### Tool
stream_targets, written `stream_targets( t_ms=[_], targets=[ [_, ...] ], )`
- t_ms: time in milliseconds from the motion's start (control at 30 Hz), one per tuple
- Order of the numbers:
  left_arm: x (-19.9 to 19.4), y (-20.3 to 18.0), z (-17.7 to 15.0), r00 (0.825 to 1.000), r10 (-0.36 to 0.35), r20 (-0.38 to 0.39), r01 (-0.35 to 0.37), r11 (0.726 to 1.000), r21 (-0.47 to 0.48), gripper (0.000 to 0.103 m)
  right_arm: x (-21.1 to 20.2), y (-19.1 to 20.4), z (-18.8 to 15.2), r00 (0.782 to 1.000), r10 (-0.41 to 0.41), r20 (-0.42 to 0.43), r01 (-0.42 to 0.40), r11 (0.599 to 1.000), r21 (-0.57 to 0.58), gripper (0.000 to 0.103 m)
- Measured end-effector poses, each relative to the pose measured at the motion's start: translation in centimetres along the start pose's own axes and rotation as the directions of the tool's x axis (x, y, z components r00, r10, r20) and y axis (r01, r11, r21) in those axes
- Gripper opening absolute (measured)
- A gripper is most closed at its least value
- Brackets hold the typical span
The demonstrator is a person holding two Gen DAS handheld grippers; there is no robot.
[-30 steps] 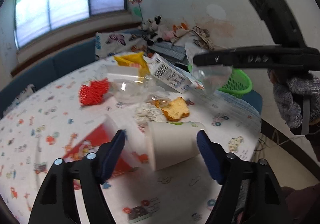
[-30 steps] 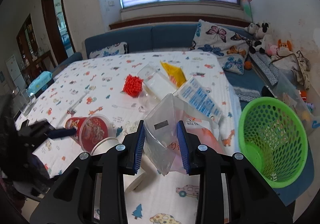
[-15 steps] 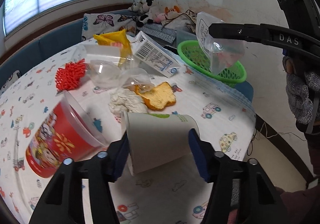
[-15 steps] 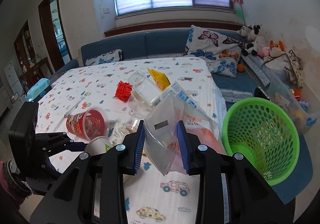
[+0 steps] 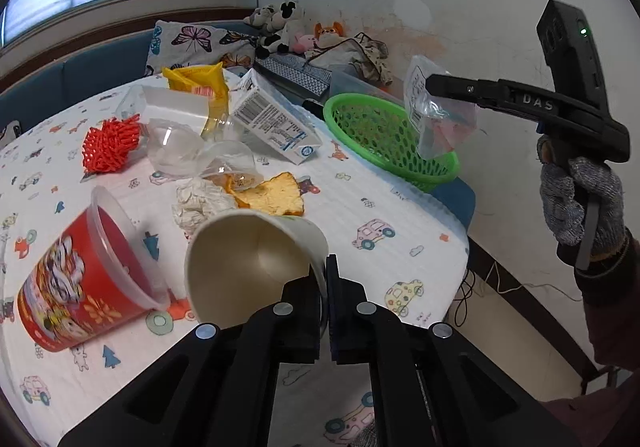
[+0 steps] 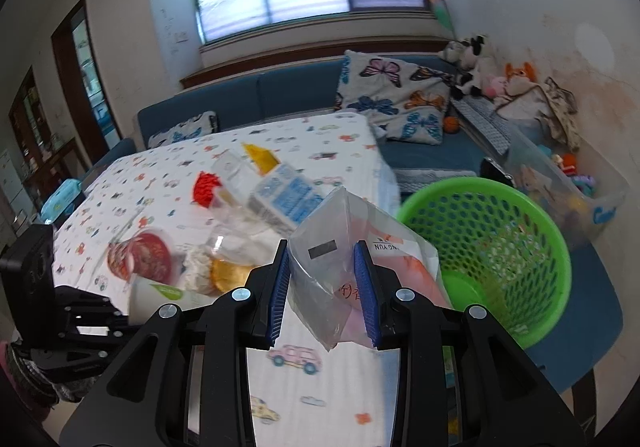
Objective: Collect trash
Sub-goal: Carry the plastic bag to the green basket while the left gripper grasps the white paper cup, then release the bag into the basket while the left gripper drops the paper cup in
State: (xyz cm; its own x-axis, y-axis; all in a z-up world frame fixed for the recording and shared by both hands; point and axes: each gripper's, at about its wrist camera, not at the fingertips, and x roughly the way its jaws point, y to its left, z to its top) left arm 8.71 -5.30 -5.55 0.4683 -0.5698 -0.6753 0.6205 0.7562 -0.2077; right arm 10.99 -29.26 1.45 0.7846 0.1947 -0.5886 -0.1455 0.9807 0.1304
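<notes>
A white paper cup (image 5: 248,259) lies tipped on the patterned tablecloth with its mouth toward the camera. My left gripper (image 5: 325,275) is shut on the cup's side wall, one finger inside and one outside. In the right wrist view the cup (image 6: 160,299) shows at lower left. My right gripper (image 6: 322,287) is shut on a clear plastic bag (image 6: 340,271) with pink print, held in the air. In the left wrist view that bag (image 5: 440,123) hangs over the near rim of the green basket (image 5: 380,127), which stands at the table's far right (image 6: 492,247).
A red noodle cup (image 5: 80,275) lies on its side left of the paper cup. Behind it are crumpled tissue (image 5: 200,199), an orange bread piece (image 5: 276,195), clear plastic cups (image 5: 192,151), a milk carton (image 5: 272,119), a red mesh ball (image 5: 112,139) and a yellow bag (image 5: 200,81).
My left jaws closed from wide open onto the paper cup's wall, and the cup tipped its mouth toward the camera. My right gripper carried the bag closer to the green basket.
</notes>
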Motion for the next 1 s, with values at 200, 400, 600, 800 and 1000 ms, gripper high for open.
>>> stream_targets(
  t_ms=[200,400,600,800,1000],
  targets=[
    [-1.2,-1.1,1.9,0.998,-0.022,0.056,0.021,1.0,0.02,0.003,-0.2,-2.9,0.5,0.999,-0.039,0.014,0.038,0.999,0.037,0.033],
    [-1.3,-2.0,4.6,0.993,-0.041,0.106,0.038,0.999,0.037,0.003,1.8,-6.8,0.6,0.996,-0.082,-0.026,0.084,0.993,0.086,0.033],
    [0.6,-3.5,7.4,0.991,-0.066,0.117,0.059,0.996,0.06,0.003,4.0,-10.0,0.2,0.991,-0.116,-0.068,0.124,0.985,0.119,0.035],
    [3.4,-4.8,10.2,0.992,-0.079,0.097,0.072,0.995,0.074,0.003,5.8,-12.4,-0.1,0.99,-0.115,-0.078,0.125,0.981,0.147,0.046],
    [7.0,-5.7,12.7,0.994,-0.09,0.06,0.085,0.993,0.083,0.003,6.0,-13.8,-0.2,0.99,-0.117,-0.074,0.127,0.979,0.161,0.056]
  ],
)
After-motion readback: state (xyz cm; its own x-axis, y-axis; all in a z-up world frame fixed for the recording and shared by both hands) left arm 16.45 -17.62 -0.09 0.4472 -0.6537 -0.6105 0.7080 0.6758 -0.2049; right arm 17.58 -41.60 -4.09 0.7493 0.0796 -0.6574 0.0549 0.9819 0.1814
